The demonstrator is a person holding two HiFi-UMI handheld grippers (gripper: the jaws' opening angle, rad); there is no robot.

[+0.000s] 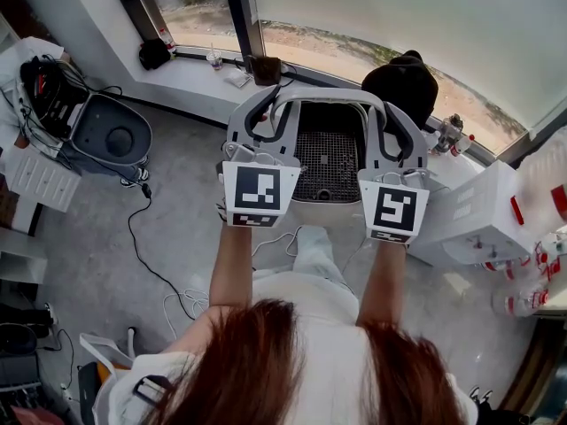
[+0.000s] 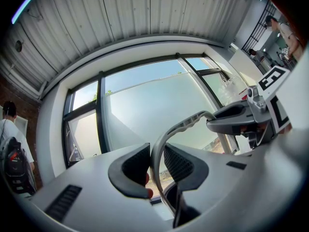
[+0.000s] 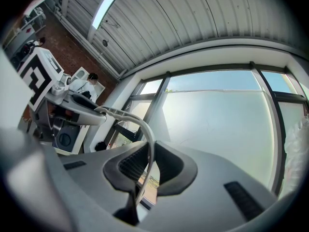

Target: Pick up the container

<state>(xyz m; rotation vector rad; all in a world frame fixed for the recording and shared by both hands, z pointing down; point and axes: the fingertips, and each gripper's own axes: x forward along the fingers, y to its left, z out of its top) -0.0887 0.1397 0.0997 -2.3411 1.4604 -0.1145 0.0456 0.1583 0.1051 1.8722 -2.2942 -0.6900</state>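
Both grippers are clamped on one thing. The left gripper [image 1: 264,113] has its jaws partly closed, ribbed dark pads pressed on the left leg of the pale grey arched plastic handle [image 1: 328,96]. In the left gripper view the left gripper [image 2: 155,166] has that handle [image 2: 178,128] rising from between its pads and curving off to the right gripper [image 2: 246,120].

The right gripper [image 1: 394,127] has narrower jaws pinched on the handle's right leg. In the right gripper view the right gripper [image 3: 147,166] has the thin handle [image 3: 140,124] running up out of its pads and arching over to the left gripper [image 3: 72,100].

The white plastic container with a dark mesh floor [image 1: 319,211] hangs from that handle, between the two grippers and just below them, off the floor.

Beyond the left gripper, well apart, a grey round-topped appliance [image 1: 111,135] sits on the grey floor [image 1: 97,237], with a black cable [image 1: 142,246] trailing from it. Ahead of the right gripper is a black rounded bag [image 1: 403,82] at the window ledge. Beside the right gripper, on its outer side, stands a white box [image 1: 478,220]. The gripper views show a large window [image 2: 145,105] ahead of both sets of jaws.
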